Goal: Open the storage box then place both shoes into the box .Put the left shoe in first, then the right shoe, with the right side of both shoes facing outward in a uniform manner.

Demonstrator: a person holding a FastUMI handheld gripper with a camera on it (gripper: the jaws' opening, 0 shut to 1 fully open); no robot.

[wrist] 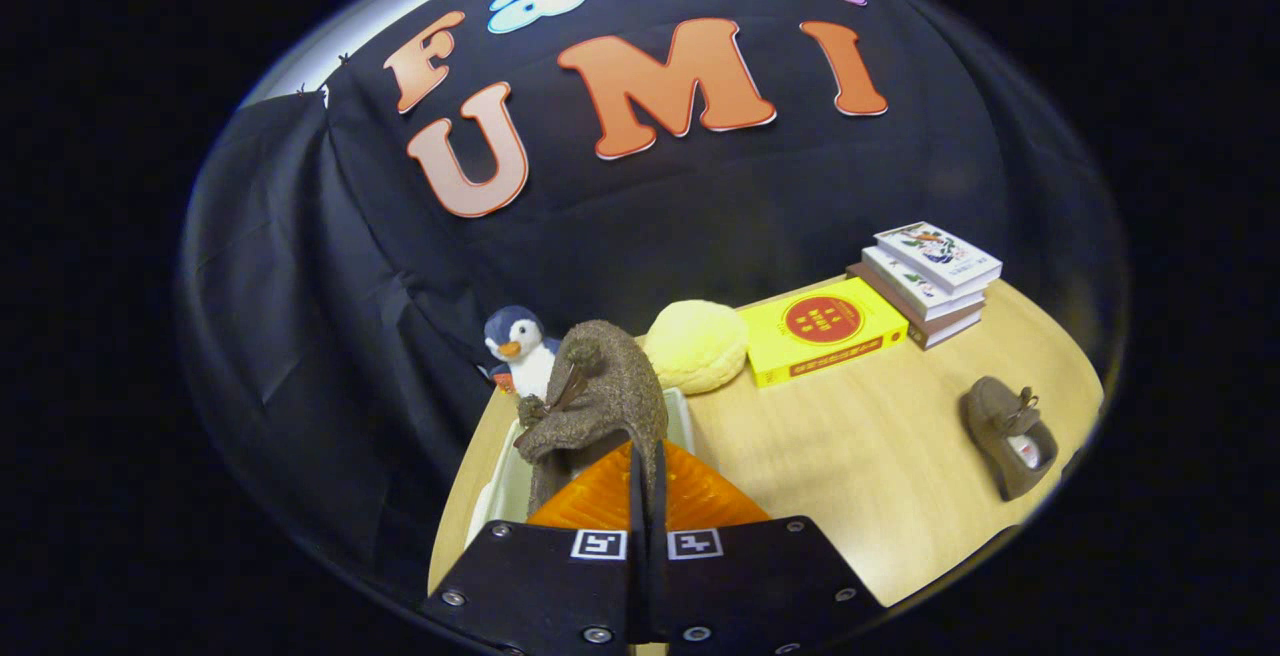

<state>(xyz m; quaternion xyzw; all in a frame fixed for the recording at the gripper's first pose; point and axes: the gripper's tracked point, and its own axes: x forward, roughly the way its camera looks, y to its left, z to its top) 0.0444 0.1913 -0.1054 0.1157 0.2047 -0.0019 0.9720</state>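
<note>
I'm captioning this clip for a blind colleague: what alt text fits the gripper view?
The tongs are shut on a brown shoe, holding it above an open white storage box on a wooden table. A second brown shoe lies off to the side; beyond sit a penguin toy, a yellow plush and books.

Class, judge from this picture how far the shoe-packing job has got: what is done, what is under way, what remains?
Done: the white storage box looks open, its rim showing beside the fingers. Under way: the tool is shut on a brown shoe, holding it over the box; whether this is the left shoe cannot be told. Left: lowering this shoe in, then fetching the second brown shoe, which lies on the wooden table.
</note>
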